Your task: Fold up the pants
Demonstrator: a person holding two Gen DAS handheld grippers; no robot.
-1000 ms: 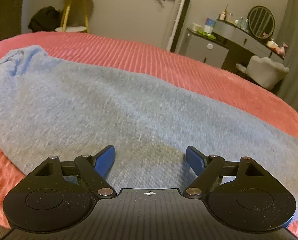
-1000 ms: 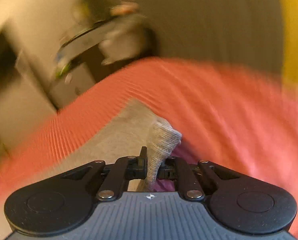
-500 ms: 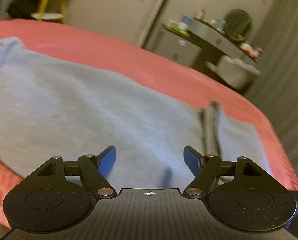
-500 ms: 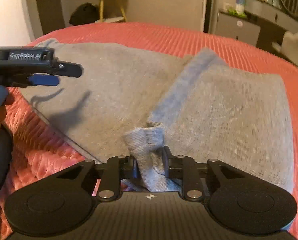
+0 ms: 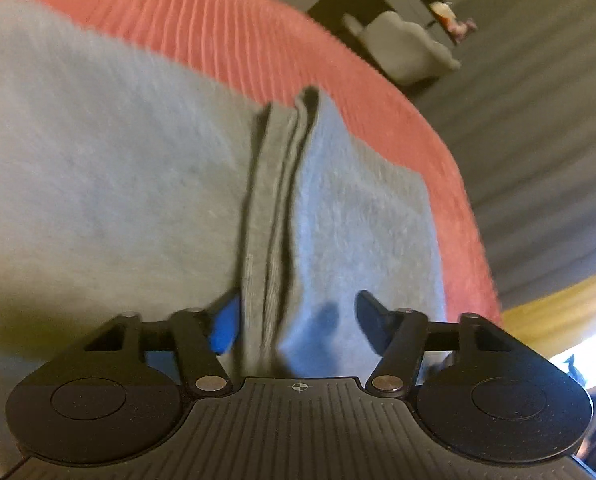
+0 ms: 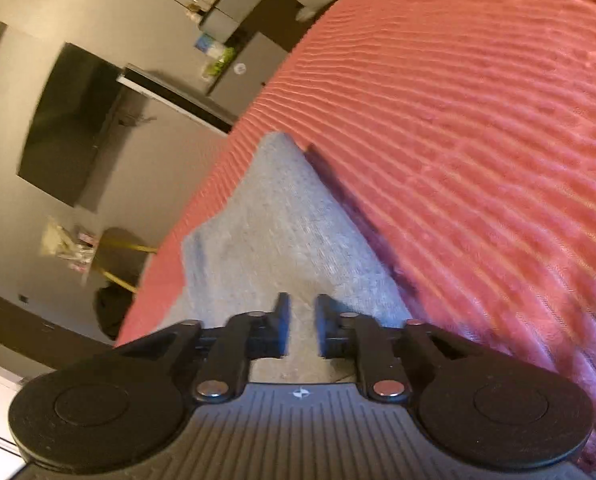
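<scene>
Grey pants [image 5: 117,160] lie flat on a red ribbed bedspread [image 5: 225,28]. A doubled cuff band [image 5: 269,220] runs as a ridge from the far edge down to my left gripper [image 5: 298,320]. Its blue-padded jaws are closing with the band's near end between them, close to the left finger [image 5: 225,324] and well clear of the right one. In the right wrist view, my right gripper [image 6: 302,324] hovers over a corner of the pants [image 6: 265,232]. Its jaws stand a narrow gap apart, closing, with nothing between them.
The bed's right edge curves away close to the pants, with grey curtains [image 5: 538,120] beyond. A white chair [image 5: 402,48] and a dresser stand past the far edge. In the tilted right wrist view I see a dark wall screen [image 6: 69,128] and a yellow-legged side table [image 6: 117,256].
My right gripper let go of the cuff it was pinching and rolled over, away from it. My left gripper swung right along the pants to the folded cuff and its jaws narrowed.
</scene>
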